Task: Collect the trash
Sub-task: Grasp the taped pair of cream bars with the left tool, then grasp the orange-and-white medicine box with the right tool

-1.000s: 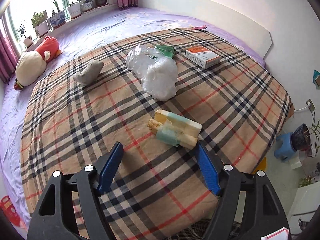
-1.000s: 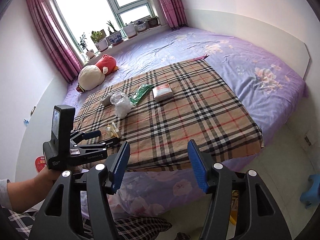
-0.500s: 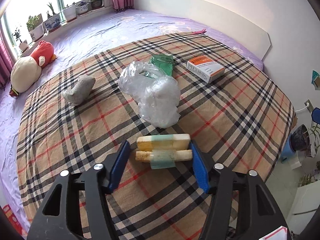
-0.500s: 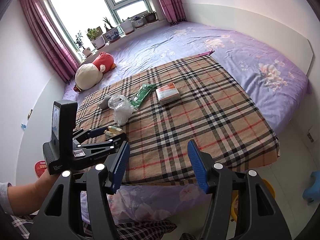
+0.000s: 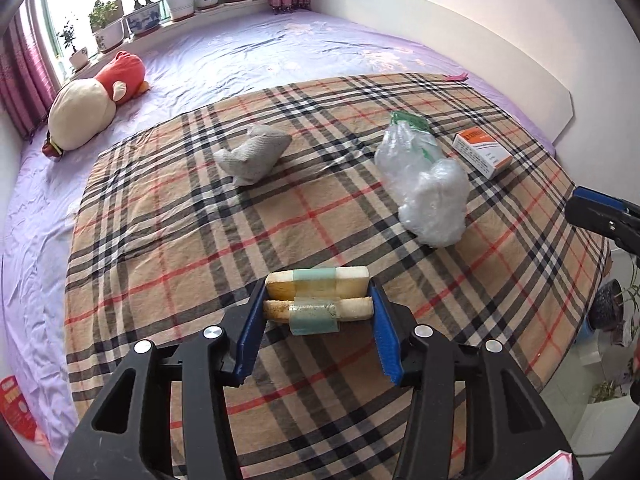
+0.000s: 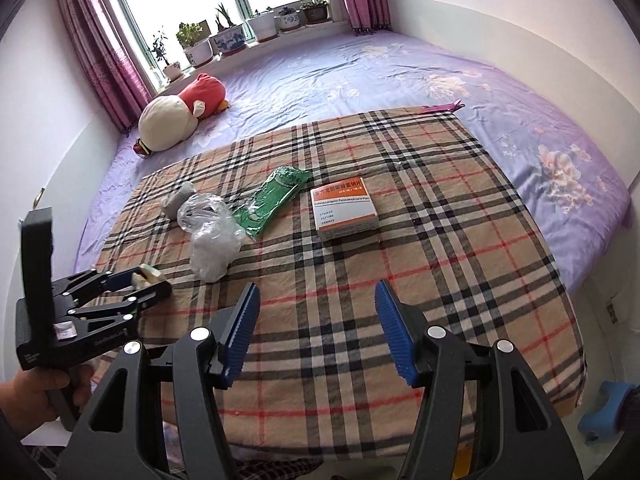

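A bundle of two pale yellow foam sticks bound with teal tape lies on the plaid blanket. My left gripper has the bundle between its blue pads, which touch both ends, and its jaws are closing. In the right wrist view the same left gripper is at the blanket's near left edge, held by a hand. My right gripper hovers open over the blanket's near side with nothing between its fingers. A crumpled clear plastic bag, a green wrapper and an orange-and-white box lie farther back.
A grey cloth lump sits left of the bag. A red and cream plush toy lies on the purple bedsheet near the window. Potted plants line the sill. A blue stool stands on the floor at right.
My left gripper moved forward over the taped bundle and its jaws narrowed until the pads met its ends. My right gripper came closer to the bed and lower.
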`<state>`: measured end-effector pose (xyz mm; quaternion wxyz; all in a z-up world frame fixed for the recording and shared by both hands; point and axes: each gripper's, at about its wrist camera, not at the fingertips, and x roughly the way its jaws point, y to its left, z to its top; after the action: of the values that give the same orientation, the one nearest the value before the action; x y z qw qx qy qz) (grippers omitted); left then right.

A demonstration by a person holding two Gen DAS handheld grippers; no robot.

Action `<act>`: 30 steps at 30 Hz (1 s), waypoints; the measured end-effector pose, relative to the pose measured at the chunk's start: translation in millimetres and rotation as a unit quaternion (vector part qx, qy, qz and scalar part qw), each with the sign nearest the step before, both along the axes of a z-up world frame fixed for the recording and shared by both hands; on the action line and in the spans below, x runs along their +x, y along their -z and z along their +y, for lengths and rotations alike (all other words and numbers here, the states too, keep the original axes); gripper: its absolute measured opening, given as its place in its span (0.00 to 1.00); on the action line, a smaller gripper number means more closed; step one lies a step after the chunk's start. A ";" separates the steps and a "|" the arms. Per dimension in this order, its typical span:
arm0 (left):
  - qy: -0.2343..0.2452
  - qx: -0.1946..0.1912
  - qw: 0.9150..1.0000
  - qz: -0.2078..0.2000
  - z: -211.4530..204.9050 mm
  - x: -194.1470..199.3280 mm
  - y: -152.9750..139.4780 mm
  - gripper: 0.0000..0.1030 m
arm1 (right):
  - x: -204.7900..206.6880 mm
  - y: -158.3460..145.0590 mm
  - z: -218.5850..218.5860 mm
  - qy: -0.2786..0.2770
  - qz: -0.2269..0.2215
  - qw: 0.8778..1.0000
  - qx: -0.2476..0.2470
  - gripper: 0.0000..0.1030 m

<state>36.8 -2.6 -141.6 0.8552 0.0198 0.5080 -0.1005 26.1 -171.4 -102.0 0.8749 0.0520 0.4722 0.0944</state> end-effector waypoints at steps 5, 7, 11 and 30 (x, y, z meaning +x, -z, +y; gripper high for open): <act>-0.001 -0.006 1.000 0.001 8.0 0.4 0.3 0.50 | 38.1 20.9 7.3 -0.016 0.020 0.999 -0.037 0.66; -0.001 -0.010 1.000 -0.001 9.6 -1.6 -0.2 0.61 | 47.4 27.2 8.3 -0.017 0.026 0.999 -0.042 0.69; 0.001 -0.008 1.000 0.000 10.6 -4.1 2.0 0.68 | 61.3 35.7 5.8 -0.007 0.035 0.999 -0.035 0.71; -0.002 0.019 1.000 -0.013 3.5 3.7 3.9 0.50 | 78.9 40.1 20.4 -0.010 0.032 0.995 -0.090 0.51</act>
<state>40.5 0.9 -145.5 0.8614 0.0368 0.4988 -0.0892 105.0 -151.0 -142.1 0.8595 -0.0286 0.5070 0.0590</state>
